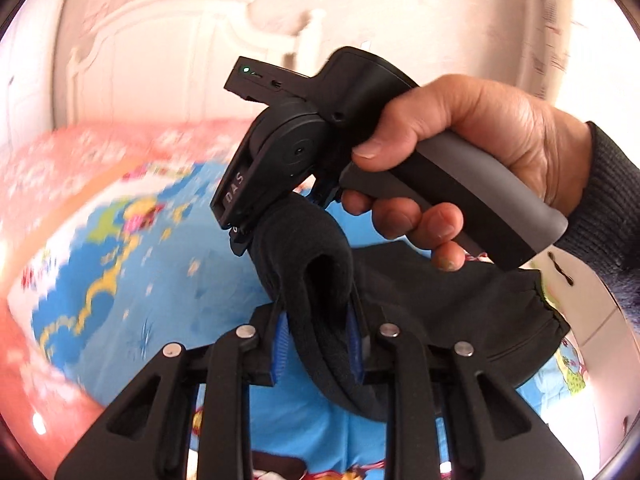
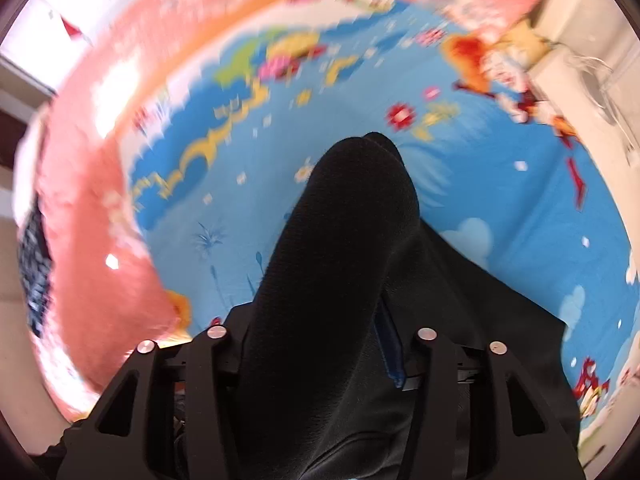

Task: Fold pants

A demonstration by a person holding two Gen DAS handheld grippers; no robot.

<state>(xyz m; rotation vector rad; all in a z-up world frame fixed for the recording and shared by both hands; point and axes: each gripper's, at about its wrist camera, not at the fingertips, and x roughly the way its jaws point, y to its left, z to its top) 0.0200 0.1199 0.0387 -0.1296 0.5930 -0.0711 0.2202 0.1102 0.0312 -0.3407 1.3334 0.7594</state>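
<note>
The black pants [image 1: 440, 296] hang in the air above a bed with a blue cartoon sheet [image 1: 168, 280]. My left gripper [image 1: 318, 344] is shut on a thick fold of the pants between its blue pads. The right gripper [image 1: 256, 228], held in a bare hand [image 1: 460, 148], shows close ahead in the left wrist view and grips the same bunch of cloth from above. In the right wrist view my right gripper [image 2: 320, 344] is shut on the pants [image 2: 340, 260], which bulge up between the fingers and hide the left pad. An elastic cuff or waistband edge [image 1: 548, 304] hangs at right.
A pink blanket [image 2: 92, 240] lies along the far and left side of the bed. A white headboard and wall [image 1: 180, 52] stand behind it. A white bed edge [image 2: 580, 80] with cords is at the upper right of the right wrist view.
</note>
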